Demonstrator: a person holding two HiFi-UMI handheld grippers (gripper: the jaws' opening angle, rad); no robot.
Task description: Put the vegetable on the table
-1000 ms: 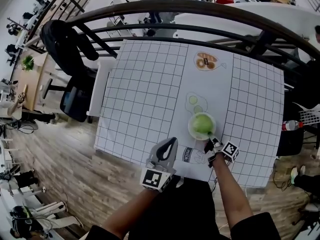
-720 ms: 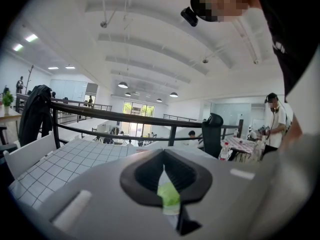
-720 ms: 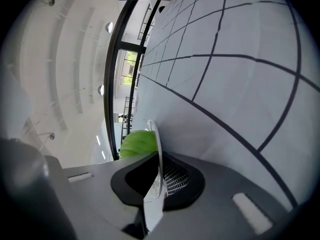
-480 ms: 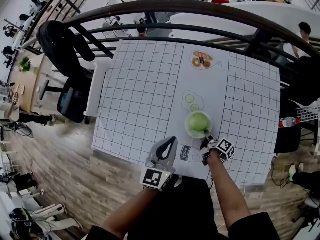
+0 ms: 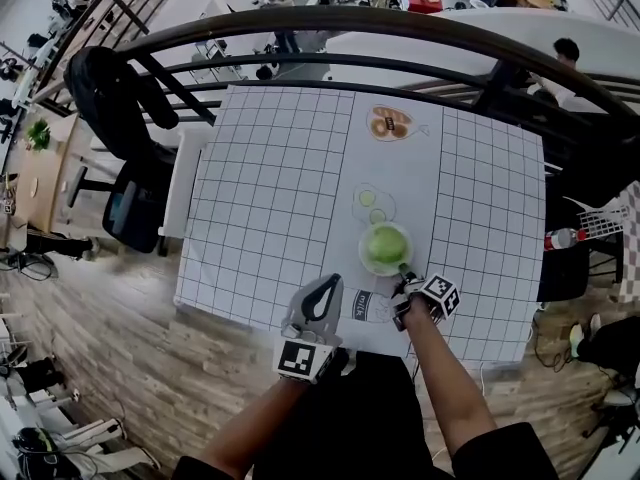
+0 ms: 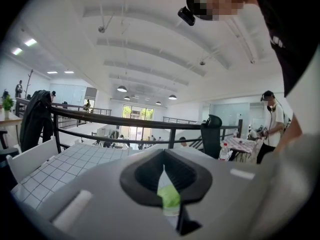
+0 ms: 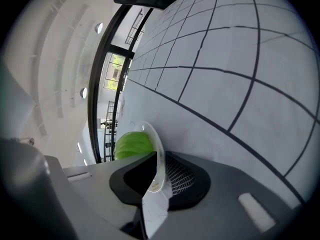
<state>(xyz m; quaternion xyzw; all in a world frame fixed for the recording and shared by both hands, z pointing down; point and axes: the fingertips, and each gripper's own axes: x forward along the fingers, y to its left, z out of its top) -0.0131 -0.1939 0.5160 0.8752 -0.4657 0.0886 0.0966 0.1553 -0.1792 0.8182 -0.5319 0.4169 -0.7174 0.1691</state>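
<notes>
Now the vegetable (image 5: 383, 244), a round bright-green head, sits on a clear plate (image 5: 364, 256) over the near half of the table (image 5: 280, 188), on the plain white strip between the two gridded areas. The right gripper (image 5: 405, 290) reaches in from the near side, and its jaws pinch the plate's near rim. In the right gripper view the thin clear rim (image 7: 159, 159) runs between the dark pads (image 7: 182, 176), with the vegetable (image 7: 132, 144) just beyond them and the gridded table (image 7: 240, 59) behind. Whether the plate rests on the table or hangs slightly above it cannot be told.

The left gripper (image 5: 330, 286) hovers at the table's near edge, well to the left of the plate and touching nothing. Its jaws are pressed together at the tips with nothing between them. The left gripper view shows only a thin slit between the pads (image 6: 142, 176), through which a sliver of green appears.

Just beyond the plate is a drawing of cucumber slices (image 5: 368, 203). A milk print (image 5: 368, 306) lies between the two grippers. A dark railing (image 5: 300, 28) curves past the far side of the table.
</notes>
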